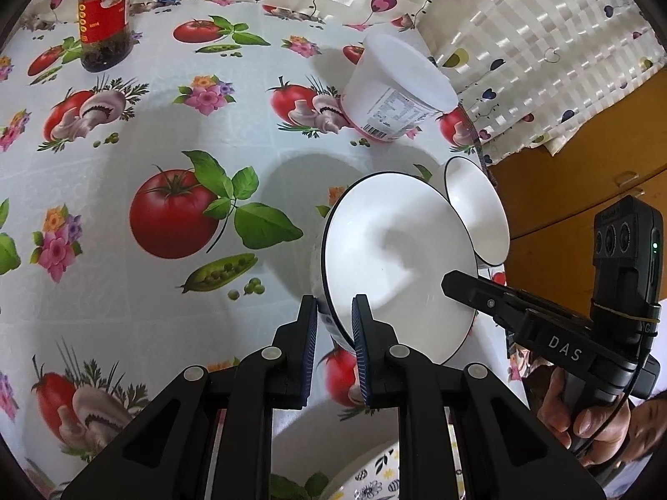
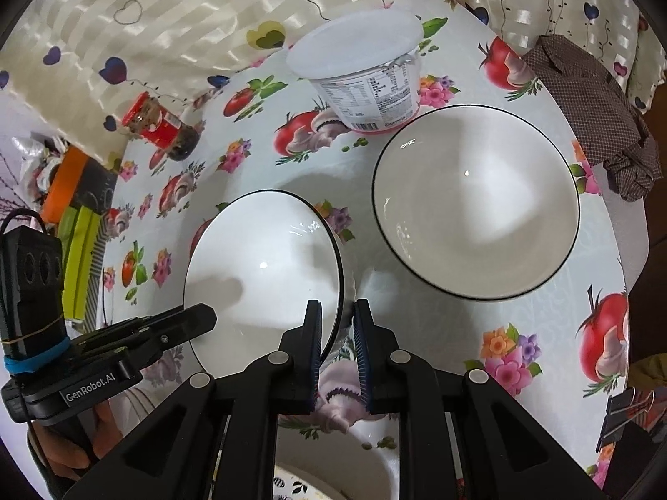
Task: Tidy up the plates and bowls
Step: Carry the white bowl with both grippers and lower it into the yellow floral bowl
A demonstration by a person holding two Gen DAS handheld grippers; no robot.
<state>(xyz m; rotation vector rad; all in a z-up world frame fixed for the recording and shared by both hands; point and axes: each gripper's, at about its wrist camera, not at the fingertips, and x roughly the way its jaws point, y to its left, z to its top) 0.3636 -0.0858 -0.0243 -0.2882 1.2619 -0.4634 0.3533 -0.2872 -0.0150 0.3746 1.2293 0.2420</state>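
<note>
Two white bowls with thin black rims are on the vegetable-print tablecloth. The nearer bowl (image 1: pixel 396 266) (image 2: pixel 267 266) is held from both sides and looks tilted. My left gripper (image 1: pixel 335 312) is shut on its near rim; it shows in the right wrist view (image 2: pixel 196 321). My right gripper (image 2: pixel 337 312) is shut on the opposite rim; it shows in the left wrist view (image 1: pixel 462 287). The second bowl (image 2: pixel 475 200) (image 1: pixel 475 208) stands free on the table just beyond. A patterned plate edge (image 2: pixel 308 487) (image 1: pixel 375 479) shows below the grippers.
A white lidded tub (image 2: pixel 358 71) (image 1: pixel 396 87) stands behind the bowls. A red-labelled jar (image 1: pixel 104 12) (image 2: pixel 162 129) is at the far side. A brown checked cloth (image 2: pixel 592 104) lies at the table's edge. A heart-print curtain (image 1: pixel 521 41) hangs behind.
</note>
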